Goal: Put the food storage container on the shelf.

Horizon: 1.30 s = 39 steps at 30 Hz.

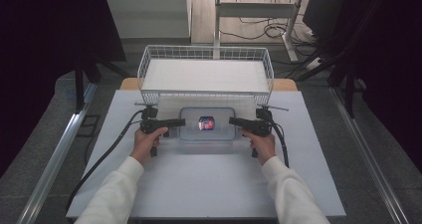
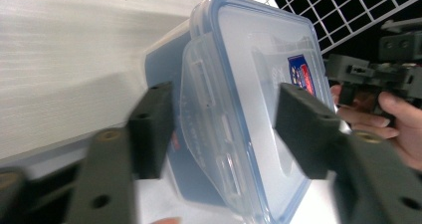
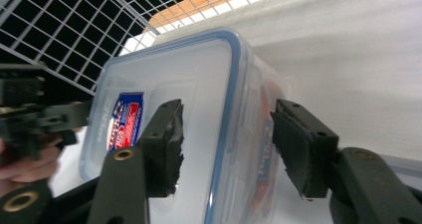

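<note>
A clear plastic container (image 1: 219, 133) with a blue-rimmed lid and a red and blue label (image 1: 206, 123) lies flat on the white table, between my two grippers. My left gripper (image 1: 181, 122) reaches in from the left. In the left gripper view its jaws (image 2: 226, 129) straddle the container's (image 2: 259, 59) side latch flap with gaps on both sides, so it is open. My right gripper (image 1: 233, 120) comes in from the right. Its jaws (image 3: 229, 147) stand open around the lid's blue edge (image 3: 234, 84), and the pads are not pressing on it.
A white wire basket (image 1: 206, 74) stands just behind the container at the table's far edge. Bare white table (image 1: 209, 184) stretches toward the near edge. Both cables trail back along the person's white sleeves.
</note>
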Each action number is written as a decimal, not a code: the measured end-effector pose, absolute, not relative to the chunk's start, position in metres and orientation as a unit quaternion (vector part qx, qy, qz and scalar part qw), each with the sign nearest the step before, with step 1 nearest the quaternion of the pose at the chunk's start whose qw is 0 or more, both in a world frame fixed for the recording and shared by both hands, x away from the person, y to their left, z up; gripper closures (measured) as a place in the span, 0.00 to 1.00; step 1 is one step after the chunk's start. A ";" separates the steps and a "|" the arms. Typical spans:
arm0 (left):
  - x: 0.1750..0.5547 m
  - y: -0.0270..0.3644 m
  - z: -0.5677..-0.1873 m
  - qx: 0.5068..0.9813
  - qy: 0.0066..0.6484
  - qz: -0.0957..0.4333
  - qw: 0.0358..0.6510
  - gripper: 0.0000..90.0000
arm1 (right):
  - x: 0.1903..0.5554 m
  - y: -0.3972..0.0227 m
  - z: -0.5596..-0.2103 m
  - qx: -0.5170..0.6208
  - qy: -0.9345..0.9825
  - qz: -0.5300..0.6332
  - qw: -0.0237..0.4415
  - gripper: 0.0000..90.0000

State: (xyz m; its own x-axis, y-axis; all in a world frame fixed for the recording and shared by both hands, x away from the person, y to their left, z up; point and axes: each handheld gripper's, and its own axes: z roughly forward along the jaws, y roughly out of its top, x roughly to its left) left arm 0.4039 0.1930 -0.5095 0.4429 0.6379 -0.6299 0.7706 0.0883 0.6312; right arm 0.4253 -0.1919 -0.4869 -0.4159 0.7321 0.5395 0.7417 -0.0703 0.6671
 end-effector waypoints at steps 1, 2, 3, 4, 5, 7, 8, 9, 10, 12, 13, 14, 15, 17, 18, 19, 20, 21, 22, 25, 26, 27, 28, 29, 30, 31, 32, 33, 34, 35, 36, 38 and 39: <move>0.400 0.194 -0.507 0.677 0.520 -0.050 0.518 0.35 | 0.422 -0.191 -0.484 -0.532 -0.692 -0.487 -0.015 0.48; 0.395 0.196 -0.504 0.690 0.512 -0.039 0.511 0.35 | 0.417 -0.190 -0.481 -0.524 -0.704 -0.479 -0.032 0.47; 0.390 0.197 -0.501 0.693 0.510 -0.031 0.508 0.34 | 0.413 -0.189 -0.478 -0.512 -0.716 -0.473 -0.046 0.46; 0.385 0.198 -0.499 0.700 0.506 -0.023 0.504 0.34 | 0.408 -0.189 -0.475 -0.501 -0.724 -0.470 -0.058 0.46; 0.380 0.199 -0.497 0.704 0.503 -0.015 0.501 0.33 | 0.403 -0.188 -0.474 -0.489 -0.731 -0.471 -0.072 0.45; 0.369 0.202 -0.494 0.705 0.502 -0.010 0.501 0.32 | 0.394 -0.188 -0.470 -0.469 -0.745 -0.467 -0.085 0.43; 0.363 0.203 -0.494 0.703 0.500 -0.011 0.505 0.32 | 0.390 -0.188 -0.469 -0.459 -0.752 -0.464 -0.090 0.42; 0.357 0.204 -0.493 0.706 0.496 -0.009 0.505 0.32 | 0.386 -0.188 -0.468 -0.452 -0.758 -0.461 -0.093 0.42; 0.350 0.205 -0.493 0.711 0.493 -0.004 0.502 0.32 | 0.382 -0.189 -0.467 -0.446 -0.764 -0.457 -0.096 0.42; 0.339 0.206 -0.493 0.721 0.486 0.005 0.494 0.32 | 0.375 -0.189 -0.465 -0.434 -0.771 -0.455 -0.100 0.41; 0.333 0.206 -0.493 0.727 0.481 0.010 0.489 0.31 | 0.371 -0.189 -0.464 -0.431 -0.775 -0.452 -0.100 0.41; 0.327 0.207 -0.493 0.731 0.478 0.013 0.487 0.31 | 0.367 -0.189 -0.463 -0.427 -0.777 -0.451 -0.101 0.41; 0.321 0.207 -0.494 0.734 0.476 0.015 0.485 0.31 | 0.363 -0.189 -0.462 -0.422 -0.781 -0.450 -0.100 0.42; 0.310 0.208 -0.495 0.739 0.470 0.021 0.481 0.31 | 0.354 -0.189 -0.462 -0.412 -0.789 -0.445 -0.100 0.44; 0.305 0.208 -0.495 0.744 0.468 0.026 0.477 0.31 | 0.350 -0.188 -0.463 -0.406 -0.793 -0.443 -0.101 0.45; 0.299 0.207 -0.496 0.747 0.467 0.034 0.471 0.31 | 0.345 -0.187 -0.464 -0.400 -0.798 -0.439 -0.102 0.45; 0.295 0.207 -0.496 0.752 0.464 0.041 0.466 0.30 | 0.341 -0.185 -0.466 -0.393 -0.804 -0.434 -0.105 0.46; 0.290 0.205 -0.495 0.756 0.461 0.047 0.462 0.30 | 0.337 -0.183 -0.468 -0.389 -0.809 -0.428 -0.107 0.47; 0.285 0.204 -0.494 0.759 0.458 0.053 0.459 0.30 | 0.333 -0.181 -0.469 -0.384 -0.813 -0.424 -0.108 0.48; 0.272 0.201 -0.491 0.763 0.453 0.058 0.458 0.30 | 0.325 -0.174 -0.473 -0.370 -0.824 -0.416 -0.106 0.53; 0.268 0.200 -0.490 0.762 0.453 0.060 0.458 0.30 | 0.323 -0.171 -0.474 -0.365 -0.827 -0.413 -0.105 0.57; 0.264 0.199 -0.490 0.763 0.452 0.063 0.457 0.30 | 0.322 -0.168 -0.475 -0.359 -0.832 -0.410 -0.102 0.61; 0.261 0.199 -0.489 0.765 0.450 0.064 0.456 0.30 | 0.320 -0.165 -0.476 -0.352 -0.838 -0.406 -0.100 0.65; 0.257 0.199 -0.488 0.766 0.448 0.067 0.456 0.30 | 0.319 -0.162 -0.477 -0.343 -0.843 -0.402 -0.098 0.70; 0.254 0.198 -0.488 0.767 0.446 0.069 0.457 0.30 | 0.318 -0.159 -0.479 -0.336 -0.848 -0.398 -0.096 0.74; 0.251 0.198 -0.488 0.768 0.444 0.069 0.457 0.30 | 0.318 -0.156 -0.480 -0.330 -0.852 -0.394 -0.095 0.79; 0.249 0.197 -0.488 0.770 0.441 0.070 0.456 0.30 | 0.317 -0.154 -0.481 -0.326 -0.855 -0.391 -0.094 0.83; 0.246 0.196 -0.488 0.771 0.438 0.069 0.456 0.30 | 0.317 -0.151 -0.482 -0.323 -0.858 -0.389 -0.094 0.87; 0.244 0.195 -0.489 0.773 0.436 0.068 0.456 0.30 | 0.317 -0.148 -0.484 -0.321 -0.859 -0.387 -0.095 0.90; 0.242 0.194 -0.489 0.776 0.434 0.067 0.454 0.30 | 0.318 -0.145 -0.485 -0.320 -0.861 -0.384 -0.096 0.93; 0.241 0.193 -0.490 0.778 0.432 0.064 0.452 0.30 | 0.319 -0.142 -0.486 -0.318 -0.862 -0.383 -0.098 0.95; 0.239 0.192 -0.491 0.780 0.430 0.066 0.450 0.30 | 0.321 -0.135 -0.488 -0.318 -0.864 -0.378 -0.100 0.98; 0.239 0.192 -0.491 0.780 0.430 0.067 0.449 0.30 | 0.322 -0.131 -0.489 -0.318 -0.864 -0.377 -0.102 0.98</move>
State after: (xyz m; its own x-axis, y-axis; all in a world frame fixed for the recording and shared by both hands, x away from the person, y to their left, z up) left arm 0.2392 0.1918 -0.4906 0.6205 0.7318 -0.2818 0.6110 -0.2259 0.7587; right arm 0.3220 -0.1310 -0.4892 -0.7771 0.6262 0.0631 0.4720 0.5135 0.7167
